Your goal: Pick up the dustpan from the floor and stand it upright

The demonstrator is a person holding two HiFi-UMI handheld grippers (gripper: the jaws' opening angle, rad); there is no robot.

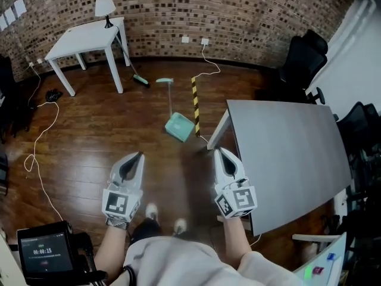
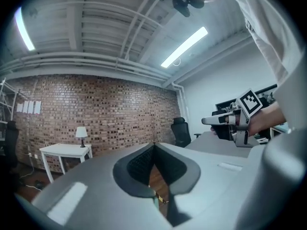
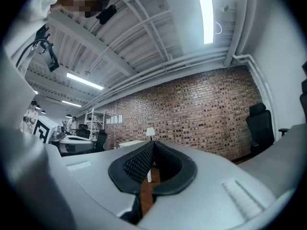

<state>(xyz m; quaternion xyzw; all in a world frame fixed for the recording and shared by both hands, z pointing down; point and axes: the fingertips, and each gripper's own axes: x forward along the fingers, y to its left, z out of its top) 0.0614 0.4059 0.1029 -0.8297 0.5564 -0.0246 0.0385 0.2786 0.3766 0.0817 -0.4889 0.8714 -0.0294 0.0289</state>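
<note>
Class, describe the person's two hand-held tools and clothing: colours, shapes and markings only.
Left tool and right tool match: pale grey tapering shells lined with black ribbed pads. Each carries a white cube printed with black square markers. The person wears a light shirt and pale shoes.

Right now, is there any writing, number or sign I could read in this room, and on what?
"00:00:15": small black screen, as best it reads; its other lines are too small.
White paper sheets on the brick wall: too small to read.
Grey cube with square markers: black-and-white patterns, no words.
</note>
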